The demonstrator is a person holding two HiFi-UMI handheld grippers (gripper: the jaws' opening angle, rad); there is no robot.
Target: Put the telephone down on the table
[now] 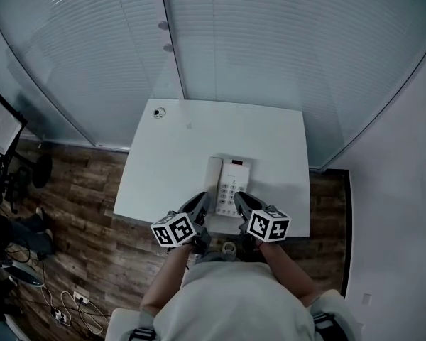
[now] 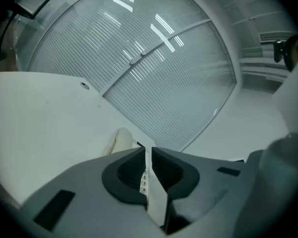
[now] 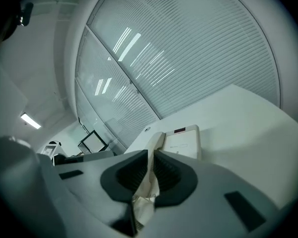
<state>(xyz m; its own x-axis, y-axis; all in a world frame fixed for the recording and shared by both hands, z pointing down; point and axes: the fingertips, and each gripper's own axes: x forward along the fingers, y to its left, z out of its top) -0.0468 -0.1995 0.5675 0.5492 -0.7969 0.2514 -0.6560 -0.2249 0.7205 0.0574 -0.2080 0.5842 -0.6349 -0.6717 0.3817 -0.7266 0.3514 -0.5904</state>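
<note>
The telephone lay on the tabletop, its long axis running away from the person. The left tool and right tool, each pressed together on nothing, flanked its near end, equally close.

Left hand-held gripper: dark ribbed pads almost together, clamped on a thin white edge of the telephone. Small round keys show in the gap beside the left pad. Cream handset end pokes out just past the jaw tips. White bench fills the left half, with a cable hole near its far edge. Glass wall with closed blinds beyond the far edge. Pale blurred shape at right, can't tell what.
</note>
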